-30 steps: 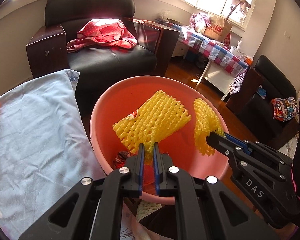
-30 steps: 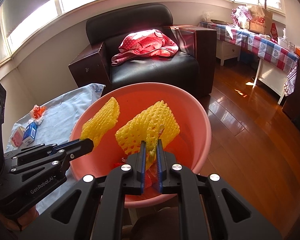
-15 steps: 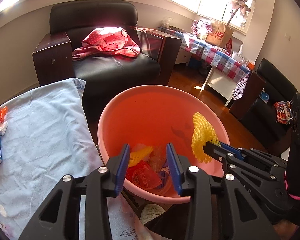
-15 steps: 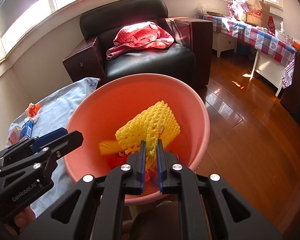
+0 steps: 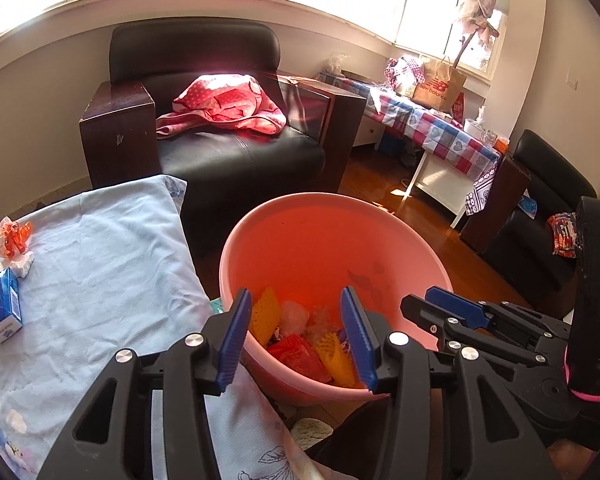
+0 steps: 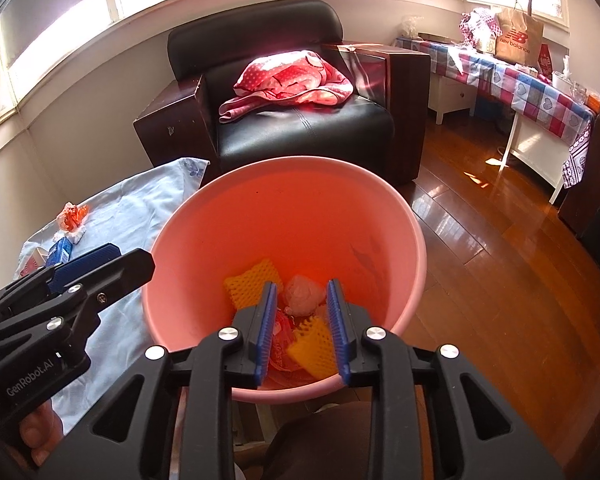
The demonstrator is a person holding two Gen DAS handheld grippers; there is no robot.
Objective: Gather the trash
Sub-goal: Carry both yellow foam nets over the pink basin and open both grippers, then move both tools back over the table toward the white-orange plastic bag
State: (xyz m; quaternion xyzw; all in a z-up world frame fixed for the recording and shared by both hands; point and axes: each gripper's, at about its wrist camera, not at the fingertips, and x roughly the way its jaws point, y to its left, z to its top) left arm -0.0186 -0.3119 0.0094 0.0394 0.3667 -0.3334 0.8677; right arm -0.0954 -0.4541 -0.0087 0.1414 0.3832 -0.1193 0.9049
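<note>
Yellow foam netting (image 6: 314,342) lies crumpled at the bottom of the pink basin (image 6: 414,236), directly below and ahead of the right hand-held gripper (image 6: 302,330), whose blue-padded jaws are opening with nothing pressed between them. A second yellow net piece (image 6: 250,282) rests just left of that gripper's tips, beside a wad of clear plastic (image 6: 304,294) and a red wrapper (image 5: 300,356). The left hand-held gripper (image 5: 298,334) hangs over the basin's near rim, its jaws also opening, released, with only the trash far below showing between them.

More litter waits well to the left of both grippers on the pale blue cloth of the bench (image 5: 100,272): a blue carton (image 5: 2,306), a scrap of white foam (image 5: 10,266) and an orange-and-clear wrapper (image 5: 12,234), clustered near the cloth's far left edge. The cloth between them and the basin is bare. The basin stands just off the bench's right edge. Beyond it a black armchair (image 6: 300,128) carrying a red dotted cloth (image 6: 292,80) closes the far side; open wooden floor (image 6: 500,272) stretches to the right.
</note>
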